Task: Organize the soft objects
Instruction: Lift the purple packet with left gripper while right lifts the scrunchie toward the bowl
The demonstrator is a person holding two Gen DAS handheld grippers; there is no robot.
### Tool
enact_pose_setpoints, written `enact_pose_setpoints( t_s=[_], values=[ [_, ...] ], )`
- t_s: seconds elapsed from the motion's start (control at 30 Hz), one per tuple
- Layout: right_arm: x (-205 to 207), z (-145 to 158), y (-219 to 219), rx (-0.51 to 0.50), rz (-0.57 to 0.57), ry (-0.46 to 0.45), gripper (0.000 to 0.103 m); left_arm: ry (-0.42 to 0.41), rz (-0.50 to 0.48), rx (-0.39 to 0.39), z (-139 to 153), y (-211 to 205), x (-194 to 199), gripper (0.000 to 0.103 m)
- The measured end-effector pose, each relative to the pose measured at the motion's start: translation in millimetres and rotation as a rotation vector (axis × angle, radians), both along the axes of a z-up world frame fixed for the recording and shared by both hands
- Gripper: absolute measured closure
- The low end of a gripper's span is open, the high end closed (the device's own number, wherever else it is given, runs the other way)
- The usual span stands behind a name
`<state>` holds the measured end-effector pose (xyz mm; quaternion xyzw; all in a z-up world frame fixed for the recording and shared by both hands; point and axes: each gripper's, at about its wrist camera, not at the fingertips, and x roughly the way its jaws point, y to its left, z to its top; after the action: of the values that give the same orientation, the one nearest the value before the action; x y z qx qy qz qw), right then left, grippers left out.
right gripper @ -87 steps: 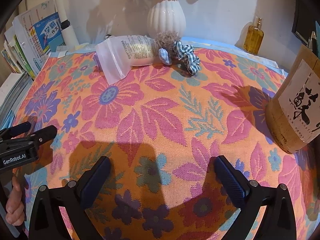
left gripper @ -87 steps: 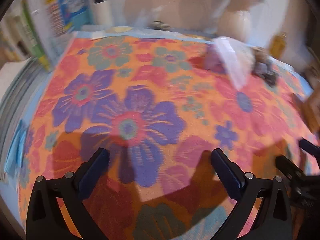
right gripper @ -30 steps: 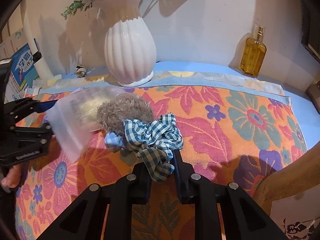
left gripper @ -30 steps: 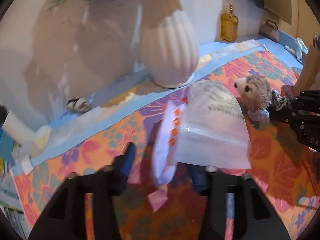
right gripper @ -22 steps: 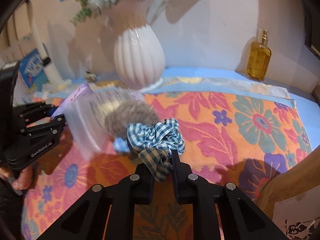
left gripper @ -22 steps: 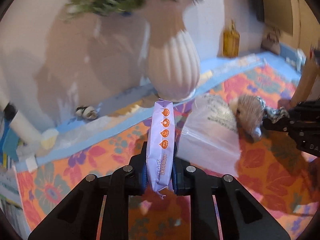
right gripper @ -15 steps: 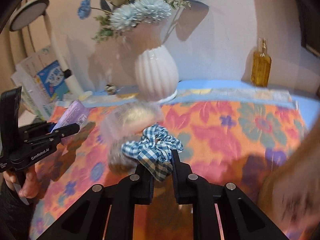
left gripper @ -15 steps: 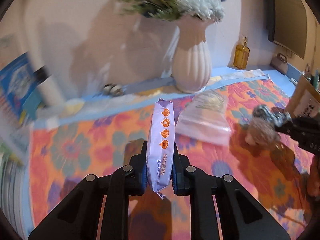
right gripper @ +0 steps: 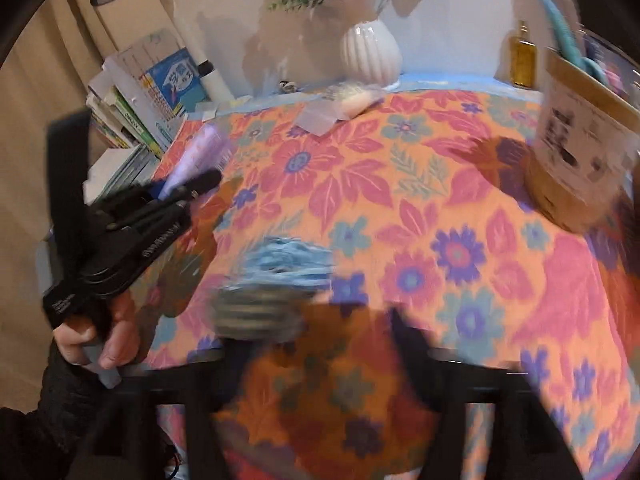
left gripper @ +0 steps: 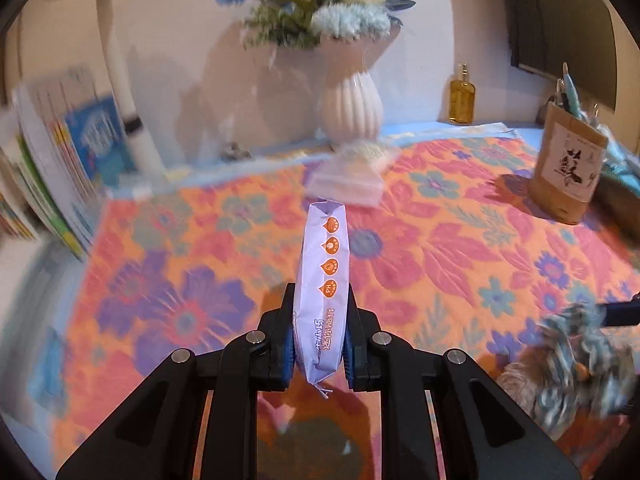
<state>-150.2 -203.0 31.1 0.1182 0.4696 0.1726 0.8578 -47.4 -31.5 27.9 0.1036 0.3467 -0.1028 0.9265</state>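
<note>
Pulling both soft items to the frame's lower half: right tool [right gripper: 320,344] jaws just sprang apart, dropping the checked scrunchie [right gripper: 276,280] onto the tabletop [right gripper: 400,184]; left tool [left gripper: 319,338] we keep clamped on the purple pack [left gripper: 323,280]

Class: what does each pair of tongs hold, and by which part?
Left tongs: purple packet, clamped near its lower end. Right tongs: nothing; just opened, checked scrunchie released.

Lilac pack [left gripper: 325,280]: four orange drop-shaped icons in a column, the nearest reading "PH"; purple Chinese characters below, partly hidden by the jaws. Blue book [right gripper: 176,80], far left: white Chinese characters on the cover. Brown box [left gripper: 568,168], far right: black brush drawing, unreadable. Left gripper [right gripper: 160,240]: white lettering, blurred.
</note>
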Motion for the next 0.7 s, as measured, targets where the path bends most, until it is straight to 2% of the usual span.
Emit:
enact_pose_setpoints(
  t_s=[0.03,0.13,0.23,0.3,0.4,0.5,0.57,0.7],
  values=[
    [-8.3,2.2,-3.6,0.02,-0.013,-0.02,0.018,0.005,0.011,0.012,-0.5,1.2,1.4,0.088],
    [-17.2,2.0,-11.9,0.124,-0.007,-0.002,0.018,-0.009,-0.002,-0.047,3.7,6.9,-1.6,0.088],
    [-20.4,5.4,-2.1,0.202,0.046,0.012,0.017,-0.013,0.001,-0.04,2.1,5.9,-2.0,0.088],
    [-24.1,10.4,11.4,0.17,0.064,-0.007,0.017,-0.029,0.001,-0.034,2.3,3.9,-4.7,0.088],
    [-30.3,20.9,27.4,0.069,0.066,-0.048,0.017,-0.043,-0.002,-0.038,3.3,3.2,-8.2,0.088],
    [-31.8,26.5,27.2,-0.005,0.052,-0.092,0.014,-0.033,-0.008,-0.046,2.4,3.4,-6.8,0.088],
    [-26.0,23.8,26.8,-0.015,0.034,-0.085,0.007,-0.029,-0.016,-0.049,2.0,3.1,-7.4,0.088],
    [-5.9,-1.8,42.7,-0.015,0.051,-0.02,0.007,-0.039,-0.027,-0.036,1.9,0.1,-10.0,0.088]
  ],
)
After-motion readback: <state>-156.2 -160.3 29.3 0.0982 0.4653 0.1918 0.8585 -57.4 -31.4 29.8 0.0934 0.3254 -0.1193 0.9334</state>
